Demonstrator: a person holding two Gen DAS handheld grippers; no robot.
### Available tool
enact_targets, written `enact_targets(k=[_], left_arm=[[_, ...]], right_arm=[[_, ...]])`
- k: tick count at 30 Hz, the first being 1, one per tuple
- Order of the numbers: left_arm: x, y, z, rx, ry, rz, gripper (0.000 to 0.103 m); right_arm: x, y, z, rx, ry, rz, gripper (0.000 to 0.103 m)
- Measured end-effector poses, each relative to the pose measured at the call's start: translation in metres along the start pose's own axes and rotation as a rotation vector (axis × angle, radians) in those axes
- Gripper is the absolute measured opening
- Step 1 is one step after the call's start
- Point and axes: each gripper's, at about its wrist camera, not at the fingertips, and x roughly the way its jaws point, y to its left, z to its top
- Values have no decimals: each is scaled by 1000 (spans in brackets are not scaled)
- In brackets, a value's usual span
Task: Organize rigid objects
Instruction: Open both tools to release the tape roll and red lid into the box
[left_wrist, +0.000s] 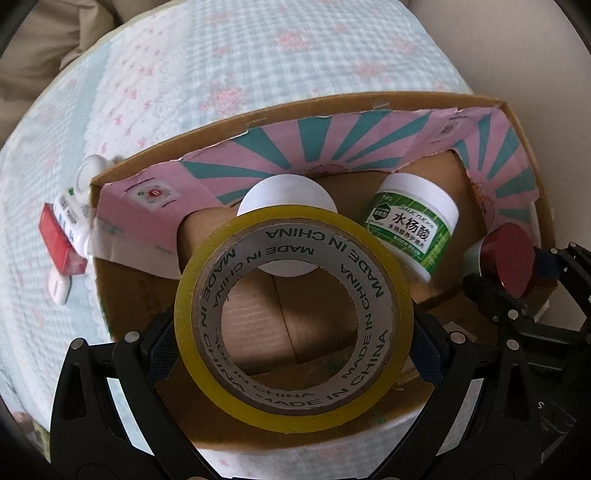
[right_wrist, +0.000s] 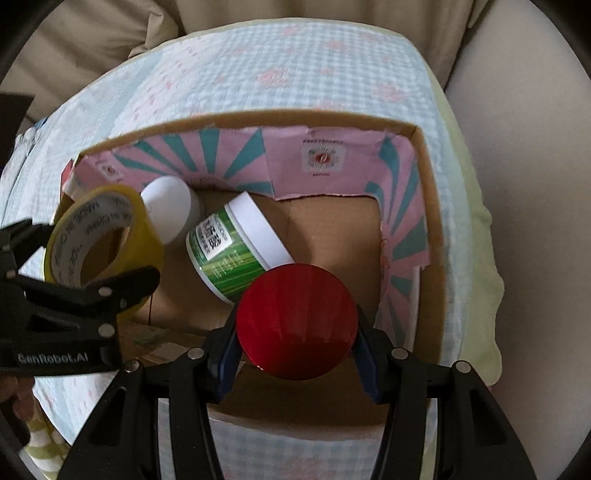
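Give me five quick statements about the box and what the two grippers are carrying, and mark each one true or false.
1. The left gripper holds a roll of yellow tape. True.
2. The right gripper is empty with its jaws wide open. False: it is shut on a red-lidded container.
3. A green-labelled jar with a white lid lies tilted inside the cardboard box. True.
4. The box stands on a bare wooden floor. False: it rests on a light checked cloth.
5. A red packet lies inside the box. False: it lies outside, on the cloth beside the box's left wall.
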Motion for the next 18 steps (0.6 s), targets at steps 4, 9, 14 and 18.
enact_targets(k=[4,9,14,18], left_arm=[[-2,-1,4,19,-18,-2,100],[-20,-2,7,54,-53,38,103],[-29,8,7,64,-50,43,103],[-33,12,4,40,-48,26,103]], right_arm=[[2,-2,0,3,1,5,50],[5,-7,-1,-3,17,76,98],[-4,-2,-10,-44,-14,92,103],[-8,-3,-14,-26,-13,63,103]])
